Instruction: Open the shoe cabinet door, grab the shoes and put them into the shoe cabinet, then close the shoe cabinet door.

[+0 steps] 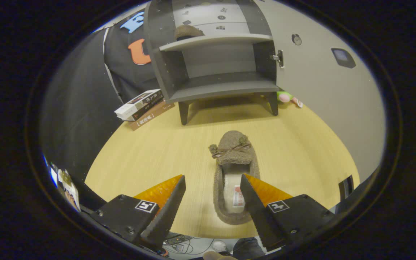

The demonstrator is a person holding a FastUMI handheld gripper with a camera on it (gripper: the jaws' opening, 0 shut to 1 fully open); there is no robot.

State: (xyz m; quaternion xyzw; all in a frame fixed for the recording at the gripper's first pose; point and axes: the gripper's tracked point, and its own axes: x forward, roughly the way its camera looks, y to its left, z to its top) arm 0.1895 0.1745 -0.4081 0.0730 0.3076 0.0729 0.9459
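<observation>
A brown fuzzy slipper [234, 159] with a small bow lies on the wooden table [150, 151], toe pointing toward the cabinet. My gripper [213, 180] is open just above its heel end. The right finger overlaps the slipper's opening and the left finger stands clear to its left. Beyond the slipper stands the dark grey shoe cabinet [215, 61], with its pale door [320, 72] swung open to the right. A second brown slipper [188, 32] rests on the cabinet's upper shelf. The lower shelf [226, 88] is bare.
Two stacked books [143, 106] lie left of the cabinet's legs. A small pink and green toy [287, 97] sits by the cabinet's right leg, near the door. The table's near edge runs just under my fingers.
</observation>
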